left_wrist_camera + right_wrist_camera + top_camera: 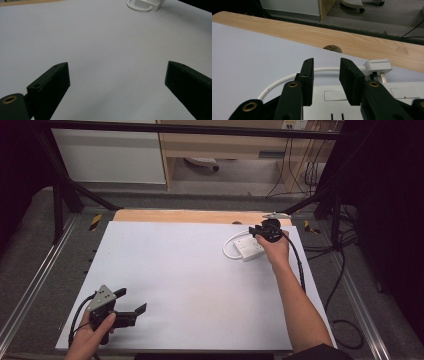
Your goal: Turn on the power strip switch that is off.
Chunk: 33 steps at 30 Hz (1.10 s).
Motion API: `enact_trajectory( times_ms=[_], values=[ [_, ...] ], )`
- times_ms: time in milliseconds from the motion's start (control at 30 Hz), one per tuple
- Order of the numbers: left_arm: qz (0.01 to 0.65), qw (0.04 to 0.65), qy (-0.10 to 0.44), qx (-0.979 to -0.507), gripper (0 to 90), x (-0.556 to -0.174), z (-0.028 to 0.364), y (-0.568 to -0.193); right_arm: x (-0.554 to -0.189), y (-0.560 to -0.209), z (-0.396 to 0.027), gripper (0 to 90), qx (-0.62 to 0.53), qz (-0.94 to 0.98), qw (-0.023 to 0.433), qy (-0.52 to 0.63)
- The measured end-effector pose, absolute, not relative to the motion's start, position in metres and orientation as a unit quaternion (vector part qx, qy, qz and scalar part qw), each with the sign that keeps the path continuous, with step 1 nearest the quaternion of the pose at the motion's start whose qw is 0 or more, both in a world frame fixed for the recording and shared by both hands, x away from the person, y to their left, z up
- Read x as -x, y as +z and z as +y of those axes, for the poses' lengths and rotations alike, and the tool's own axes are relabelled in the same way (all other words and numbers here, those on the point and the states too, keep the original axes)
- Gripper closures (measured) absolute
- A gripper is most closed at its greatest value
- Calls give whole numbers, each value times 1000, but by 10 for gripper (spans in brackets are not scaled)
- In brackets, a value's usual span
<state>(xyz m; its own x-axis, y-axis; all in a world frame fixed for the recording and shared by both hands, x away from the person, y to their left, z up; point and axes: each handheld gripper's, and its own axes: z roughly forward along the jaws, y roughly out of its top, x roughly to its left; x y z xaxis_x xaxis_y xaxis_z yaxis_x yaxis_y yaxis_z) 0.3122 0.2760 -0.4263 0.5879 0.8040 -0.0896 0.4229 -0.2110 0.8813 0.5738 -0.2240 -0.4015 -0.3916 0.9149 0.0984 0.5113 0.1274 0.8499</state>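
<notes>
White table [190, 280]: right gripper [326, 75] hovers over the socket strip [362, 96], jaws parted, nothing between, plug [378, 66] probably just beyond, likely released; left gripper [131, 304] waits wide open.

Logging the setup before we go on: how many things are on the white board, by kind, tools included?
White power strip: 1
White cable looped beside it: 1
White plug at the cable's end: 1
Black hand-held tools, left tool and right tool: 2
Total: 5
</notes>
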Motion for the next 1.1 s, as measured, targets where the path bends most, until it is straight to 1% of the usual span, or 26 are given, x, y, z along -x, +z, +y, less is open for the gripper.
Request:
enact_trajectory(
  times_ms=[100, 333, 433, 633, 767, 833, 900, 1100],
  values=[
    [407, 477, 200, -753, 61, -312, 276, -426, -572, -399, -223, 568, -502, 711, 232, 434],
    [407, 477, 200, -753, 61, -312, 276, -426, -568, -391, -225, 395, -506, 708, 225, 439],
    [407, 477, 200, -753, 61, -312, 276, -426, -566, -387, -225, 335, -504, 710, 224, 438],
    [406, 475, 201, -754, 61, -312, 275, -427, -560, -380, -229, 271, -503, 709, 221, 441],
    [407, 475, 201, -754, 61, -312, 276, -427, -556, -376, -230, 228, -501, 713, 211, 443],
    [407, 475, 202, -753, 61, -312, 276, -427, -553, -373, -230, 201, -498, 713, 214, 445],
    [407, 475, 201, -753, 61, -312, 276, -427, -549, -370, -231, 192, -495, 708, 223, 452],
    [407, 475, 201, -754, 61, -312, 275, -427, -542, -366, -235, 122, -496, 706, 223, 454]
  ],
)
